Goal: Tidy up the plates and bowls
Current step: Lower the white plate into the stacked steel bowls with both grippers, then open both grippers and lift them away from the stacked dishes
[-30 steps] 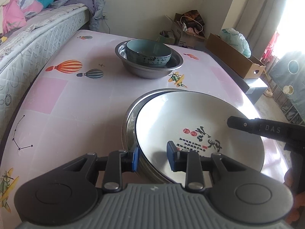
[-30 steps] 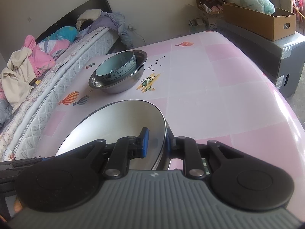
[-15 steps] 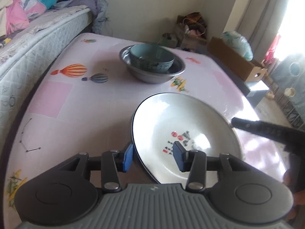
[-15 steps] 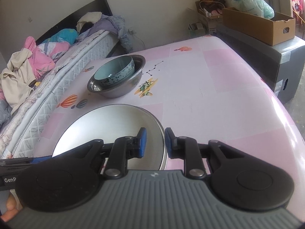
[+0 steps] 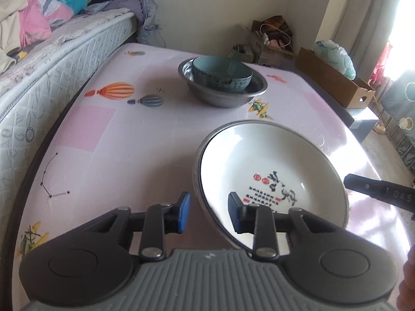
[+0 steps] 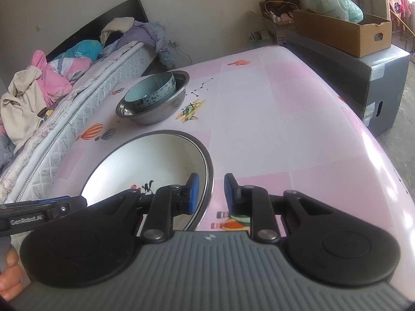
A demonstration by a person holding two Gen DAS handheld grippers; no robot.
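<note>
- A bed [image 5: 59,49] with a quilted mattress ran along the left side of the tabletop [image 5: 145,140], with a pile of clothes [image 5: 31,23] heaped at its far end.
- The tabletop wore a pink and white cover printed with balloons and planes.
- Far across it sat a metal basin [image 5: 223,96], and a blue-green bowl [image 5: 221,73] stood inside that basin.
- Near the front, the white plate [image 5: 272,181], with red and black writing on its inside, sat in a shallow metal dish [image 5: 198,155] whose rim showed around the plate's left and far edge.
- The left claw [image 5: 207,213] straddled the near-left rim of the plate and dish; its jaws had just been closing, yet a gap showed beside the outer blue pad, so it stood open around the rim rather than clamped.
- The right claw [image 6: 210,194] straddled the right rim of the same pair, the left pad inside the plate and the right pad over the tabletop, both clear of the rim: open.
- A brown cardboard box [image 6: 345,31] with a plastic bag [image 6: 334,1] in it rested on a grey cabinet [image 6: 368,77] at the far right.
</note>
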